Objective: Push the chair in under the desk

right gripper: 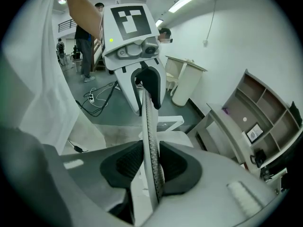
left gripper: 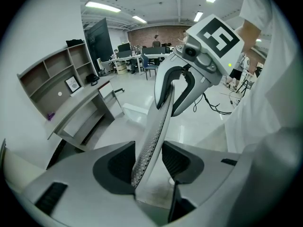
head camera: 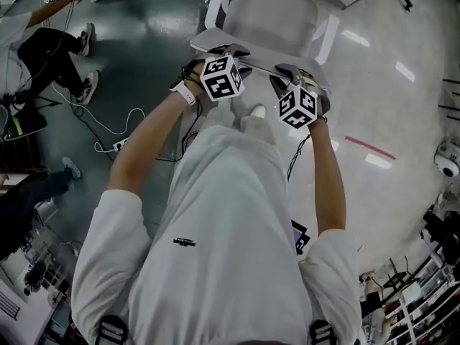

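- Straight ahead of the person, the white office chair (head camera: 269, 13) stands on the glossy floor (head camera: 388, 85), apart from the desk (left gripper: 80, 105).
- Left gripper (left gripper: 149, 162) is clamped on the top edge of the mesh backrest (left gripper: 154, 126).
- Right gripper (right gripper: 151, 167) is clamped on the same edge, near the left one.

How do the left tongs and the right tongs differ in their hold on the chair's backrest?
The left tongs grip the backrest on its left half in the head view; the right tongs grip its right half. Between the left tongs the backrest's mesh edge leans; between the right tongs it runs nearly upright. Shared: both are shut on the same top edge.
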A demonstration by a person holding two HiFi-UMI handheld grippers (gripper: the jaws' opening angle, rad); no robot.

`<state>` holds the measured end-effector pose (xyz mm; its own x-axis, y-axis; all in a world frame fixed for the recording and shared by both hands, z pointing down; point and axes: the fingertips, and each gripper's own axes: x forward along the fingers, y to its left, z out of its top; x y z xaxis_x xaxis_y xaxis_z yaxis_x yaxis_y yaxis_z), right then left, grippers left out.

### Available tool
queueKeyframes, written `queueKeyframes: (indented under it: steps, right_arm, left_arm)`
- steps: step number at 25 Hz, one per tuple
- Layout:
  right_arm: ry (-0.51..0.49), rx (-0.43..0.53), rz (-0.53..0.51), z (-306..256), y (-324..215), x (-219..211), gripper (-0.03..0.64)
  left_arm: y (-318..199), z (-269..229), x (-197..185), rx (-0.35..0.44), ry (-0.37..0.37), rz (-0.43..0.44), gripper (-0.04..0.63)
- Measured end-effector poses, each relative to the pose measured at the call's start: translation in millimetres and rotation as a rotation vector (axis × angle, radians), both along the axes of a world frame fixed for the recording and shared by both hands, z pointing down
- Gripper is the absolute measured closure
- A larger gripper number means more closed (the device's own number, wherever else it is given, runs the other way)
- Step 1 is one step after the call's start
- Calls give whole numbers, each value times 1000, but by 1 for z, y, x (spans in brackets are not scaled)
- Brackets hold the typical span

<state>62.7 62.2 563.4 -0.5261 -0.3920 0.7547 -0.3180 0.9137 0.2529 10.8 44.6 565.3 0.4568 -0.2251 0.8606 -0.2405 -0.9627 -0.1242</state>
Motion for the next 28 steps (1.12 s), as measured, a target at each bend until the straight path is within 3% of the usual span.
queueKeyframes:
  steps: [14, 28]
  right_arm:
    - [1, 15, -21, 0, -45, 10, 503]
    - [20, 15, -22, -4, -128, 20, 502]
  left_arm:
    - [-45, -1, 9, 123, 25, 0, 416]
    - [-126, -7, 20, 115, 29, 1, 420]
